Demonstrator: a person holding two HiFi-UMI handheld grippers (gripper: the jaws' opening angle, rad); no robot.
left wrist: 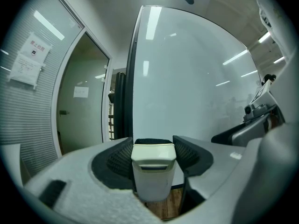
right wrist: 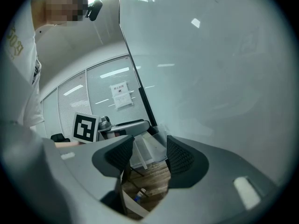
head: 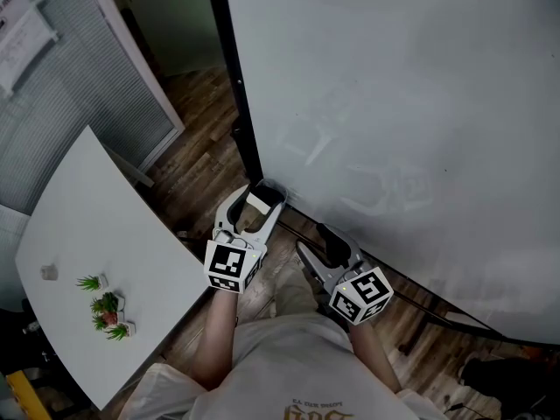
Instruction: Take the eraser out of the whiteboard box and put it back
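Note:
A cream eraser with a black felt face stands upright between the jaws of my left gripper, which is shut on it. In the head view the eraser and left gripper hang by the lower left corner of the whiteboard. My right gripper is a little to the right, close to the board's lower edge. In the right gripper view the right gripper is open, with only floor showing between its pads. I cannot make out the whiteboard box for certain.
A white table with small potted plants stands at the left. The board's black frame post runs down to the wooden floor. A glass partition with blinds is at the far left.

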